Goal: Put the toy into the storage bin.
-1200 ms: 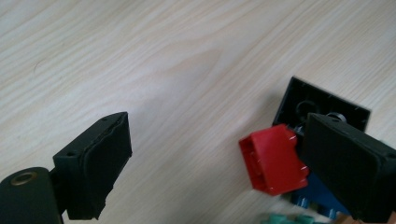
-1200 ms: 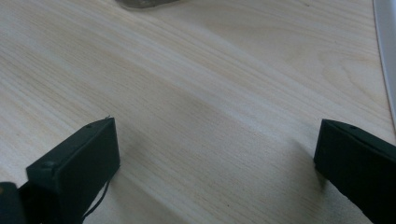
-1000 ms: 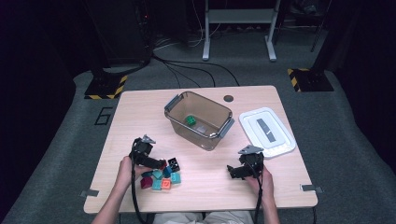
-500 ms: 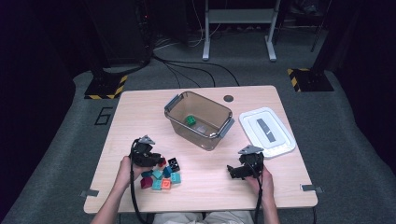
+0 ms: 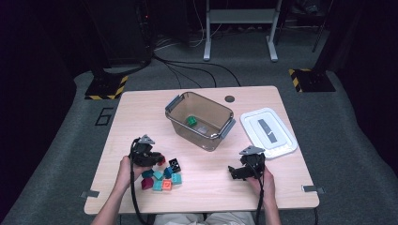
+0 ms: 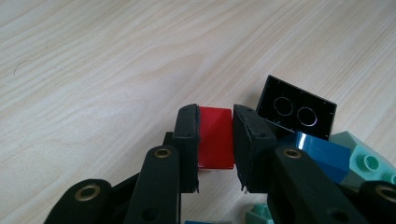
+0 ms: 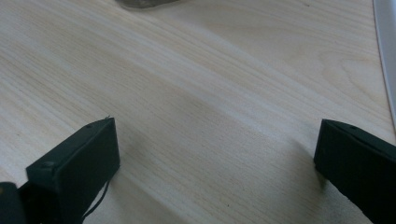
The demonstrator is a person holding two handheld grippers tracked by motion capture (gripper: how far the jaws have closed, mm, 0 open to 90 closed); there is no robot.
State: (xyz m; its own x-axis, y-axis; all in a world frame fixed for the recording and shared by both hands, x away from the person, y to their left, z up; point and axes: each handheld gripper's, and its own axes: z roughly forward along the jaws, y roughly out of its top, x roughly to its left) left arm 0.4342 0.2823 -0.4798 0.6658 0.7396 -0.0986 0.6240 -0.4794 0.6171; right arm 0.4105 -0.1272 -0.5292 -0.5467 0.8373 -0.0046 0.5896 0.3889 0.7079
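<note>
A red toy brick (image 6: 215, 137) sits clamped between the two black jaws of the left gripper (image 6: 215, 140), which have just been closing on it and now press its sides. The brick rests low on the wooden bench (image 5: 141, 117), at the edge of a small heap of bricks. Just beside the red brick lies a black brick (image 6: 295, 108), tipped to show its hollow underside, with a blue brick (image 6: 322, 151) and a mint-green brick (image 6: 366, 158) touching the heap close by. From the high view, the left gripper (image 5: 148, 154) stands over the heap's near-left corner, while the clear plastic bin (image 5: 174, 104), a green brick (image 5: 192, 121) inside it, stands beyond the red brick. Its white lid (image 5: 268, 132) lies past the bin. The right gripper (image 5: 241, 169) rests well apart from the red brick, jaws spread wide over bare wood, holding nothing.
</note>
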